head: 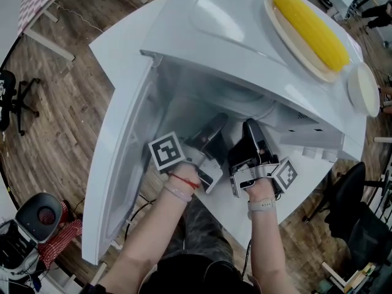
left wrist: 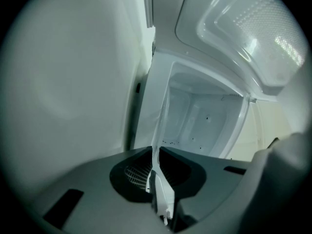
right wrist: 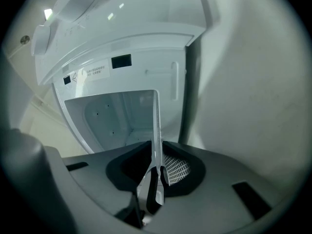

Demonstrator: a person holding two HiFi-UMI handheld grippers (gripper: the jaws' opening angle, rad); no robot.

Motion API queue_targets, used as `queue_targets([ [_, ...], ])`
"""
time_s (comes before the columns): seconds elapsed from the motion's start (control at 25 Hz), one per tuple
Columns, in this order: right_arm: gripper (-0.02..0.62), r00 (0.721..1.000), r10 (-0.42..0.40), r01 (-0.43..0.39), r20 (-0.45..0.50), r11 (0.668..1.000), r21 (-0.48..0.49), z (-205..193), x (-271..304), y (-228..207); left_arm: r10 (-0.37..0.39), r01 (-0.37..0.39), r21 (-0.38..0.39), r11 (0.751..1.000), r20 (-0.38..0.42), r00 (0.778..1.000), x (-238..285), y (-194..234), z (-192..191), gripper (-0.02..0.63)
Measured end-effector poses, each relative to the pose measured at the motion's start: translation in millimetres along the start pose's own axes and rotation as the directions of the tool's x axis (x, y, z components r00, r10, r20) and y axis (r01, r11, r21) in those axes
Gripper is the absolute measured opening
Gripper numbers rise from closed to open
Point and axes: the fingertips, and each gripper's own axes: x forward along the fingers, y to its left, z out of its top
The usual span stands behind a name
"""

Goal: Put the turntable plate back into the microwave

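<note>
Wood flooring is showing around the white bench [head: 122, 45], where the microwave [head: 245, 35] is standing with its door [head: 119, 170] open. The left claw [left wrist: 157, 179] and right claw [right wrist: 157, 172] are each pinching the clear turntable plate [left wrist: 159, 126] by its rim, just inside the cavity mouth. Judging from this, the carrying is nearly over, and seating the plate flat is what is remaining.

No wording is legible. Above the jaws of the right gripper [right wrist: 156, 174], a sticker [right wrist: 90, 73] on the microwave [right wrist: 146, 48] shows a warning triangle and fine print — possibly Chinese, too small to read.
</note>
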Motion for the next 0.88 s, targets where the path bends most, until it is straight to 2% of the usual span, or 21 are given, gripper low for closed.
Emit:
queue_targets([
  [0.28, 0.081, 1.000, -0.004, 0.004, 0.003, 1.000, -0.019, -2.2, -1.8, -1.1, 0.002, -0.002, -0.007, 1.000, -0.011, 1.000, -4.5, 0.6, -5.1, 0.046],
  [0.44, 0.055, 1.000, -0.007, 0.007, -0.002, 0.999, -0.035, -4.1, 0.4, 0.9, 0.001, -0.001, -0.006, 1.000, -0.017, 1.000, -8.6, -0.2, -7.4, 0.046],
  [0.88, 0.055, 1.000, 0.005, -0.005, 0.014, 1.000, -0.017, -4.9, -3.5, 1.0, 0.012, -0.013, -0.008, 1.000, -0.040, 0.999, -18.8, 4.0, -18.1, 0.046],
])
